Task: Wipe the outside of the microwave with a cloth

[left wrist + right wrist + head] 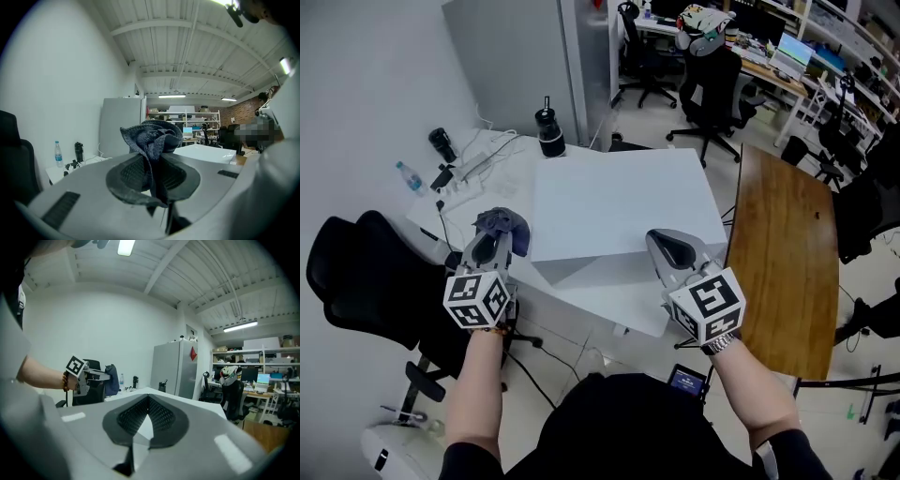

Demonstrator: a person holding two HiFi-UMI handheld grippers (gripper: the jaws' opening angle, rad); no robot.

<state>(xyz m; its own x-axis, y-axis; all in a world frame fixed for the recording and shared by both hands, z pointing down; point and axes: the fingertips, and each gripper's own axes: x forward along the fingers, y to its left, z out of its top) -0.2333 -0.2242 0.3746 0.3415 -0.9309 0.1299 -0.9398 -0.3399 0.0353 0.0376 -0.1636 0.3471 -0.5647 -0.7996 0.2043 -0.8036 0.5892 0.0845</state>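
Risk: wiping drag on the microwave (619, 202) wall could tug the cloth (506, 225) free. My left claw (492, 242) pinches only a bunched wad of it, just off the microwave's left side. Right claw (666, 246) pressed together, empty; it could knock the front. Count: one microwave, two claws, one cloth.

We see the cloth (152, 138) as soft, coarse-woven dark blue fabric, matt and crumpled. The microwave (619, 202) looks smooth and matt white. Right of the microwave, the wooden tabletop (787, 253) is brown and glossy. The left gripper (490, 242) and right gripper (149, 401) have smooth grey plastic-looking shells. The right gripper's pads (164, 418) are dark, matt and gridded.
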